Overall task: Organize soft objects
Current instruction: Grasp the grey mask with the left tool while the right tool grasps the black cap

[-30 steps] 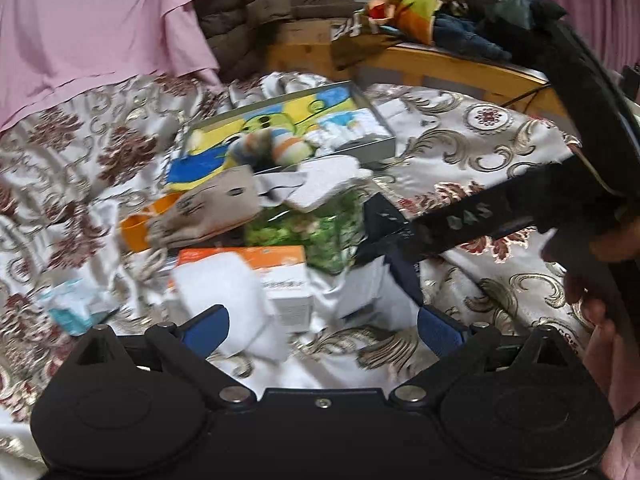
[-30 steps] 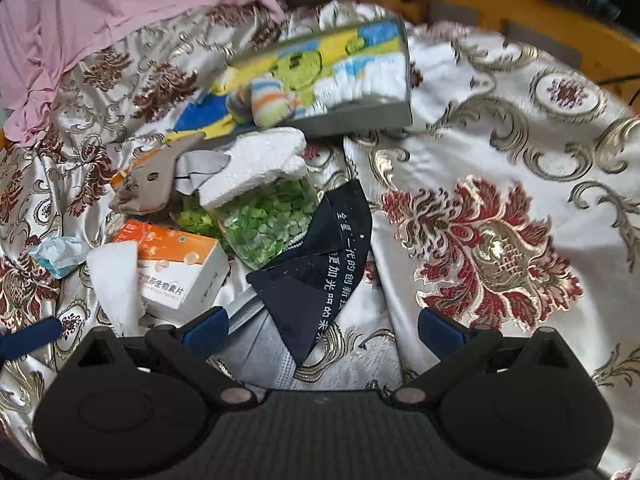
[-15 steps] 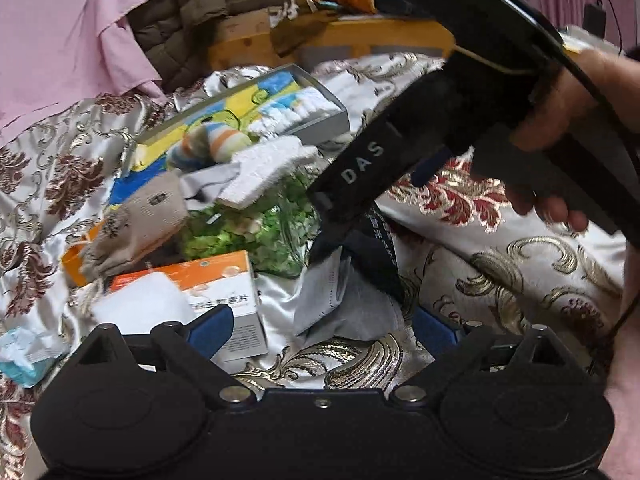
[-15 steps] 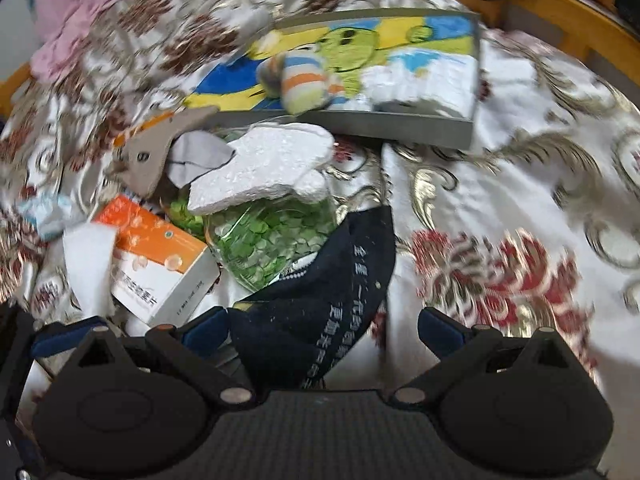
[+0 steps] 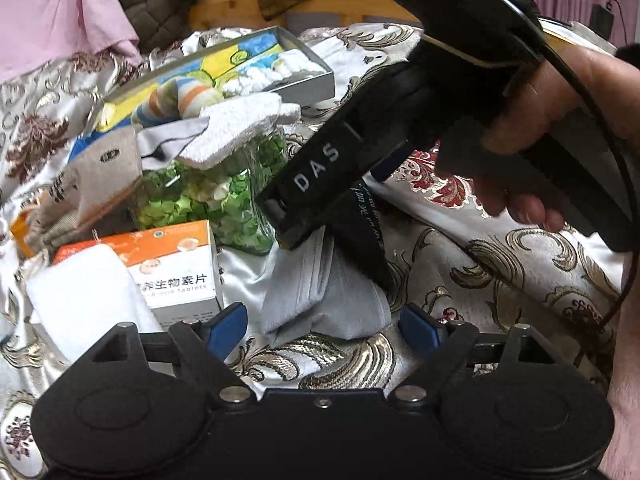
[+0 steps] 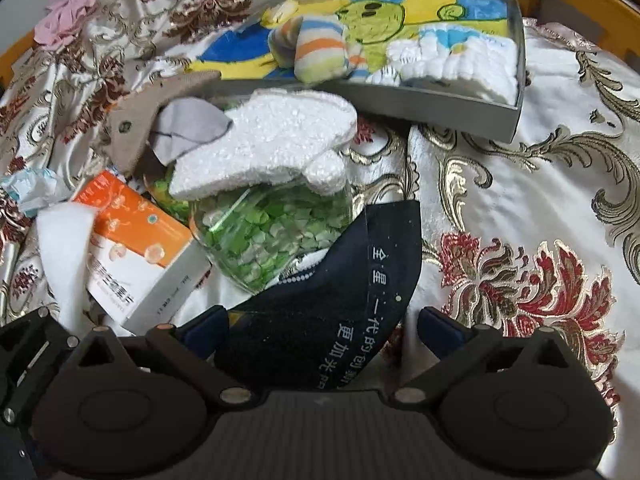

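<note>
Bedspread cluttered. Your left tool [image 5: 324, 326] is closing, the grey sock [image 5: 320, 296] between its fingers, not yet pinched. Your right tool [image 6: 322, 326] stands open astride the dark sock [image 6: 340, 300]. Step: picking up socks. Next: pinch cloth only, then carry to the far box [image 6: 440, 108].

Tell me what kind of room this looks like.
Probably a bedroom in a home. The clutter lies on a satin floral bedspread, a wooden bed frame runs behind it, and a pink garment and socks in a shallow box lie about.
</note>
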Tool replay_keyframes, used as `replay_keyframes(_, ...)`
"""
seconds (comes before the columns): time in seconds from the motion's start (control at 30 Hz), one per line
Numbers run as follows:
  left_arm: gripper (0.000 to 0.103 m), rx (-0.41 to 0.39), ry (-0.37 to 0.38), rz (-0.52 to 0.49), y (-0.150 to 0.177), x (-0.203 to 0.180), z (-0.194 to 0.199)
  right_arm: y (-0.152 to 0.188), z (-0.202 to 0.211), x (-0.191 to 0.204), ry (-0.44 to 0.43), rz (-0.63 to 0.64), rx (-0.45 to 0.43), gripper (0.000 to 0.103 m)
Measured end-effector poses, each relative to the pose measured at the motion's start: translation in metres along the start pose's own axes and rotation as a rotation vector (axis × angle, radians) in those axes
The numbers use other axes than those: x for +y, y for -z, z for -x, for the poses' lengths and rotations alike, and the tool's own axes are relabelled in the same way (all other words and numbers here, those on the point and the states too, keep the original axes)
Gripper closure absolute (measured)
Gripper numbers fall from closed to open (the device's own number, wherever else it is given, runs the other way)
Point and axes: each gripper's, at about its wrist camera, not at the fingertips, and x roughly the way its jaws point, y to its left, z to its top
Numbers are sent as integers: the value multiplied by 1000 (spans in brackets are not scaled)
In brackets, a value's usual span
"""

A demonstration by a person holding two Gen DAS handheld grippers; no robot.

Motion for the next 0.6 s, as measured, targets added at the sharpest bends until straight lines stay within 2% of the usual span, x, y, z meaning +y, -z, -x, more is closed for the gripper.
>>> replay_keyframes(0.2, 35, 13, 21, 79, -2, 12, -5, 1, -2, -5, 2, -40, 12, 3)
replay_keyframes(0.3, 44, 19, 28, 122, -2, 17, -7, 1, -2, -7, 6, -60, 16, 11)
replay_keyframes(0.37, 53, 22, 19, 126, -2, 18, -7, 1, -2, -8, 8, -67, 19, 21)
replay_keyframes(0.5, 57, 14, 15, 119, 0, 16, -6, 2, -1, -10, -1, -87, 23, 26)
replay_keyframes(0.6, 59, 4, 9, 114, -1, 16, -4, 2, 1, -12, -7, -102, 15, 34)
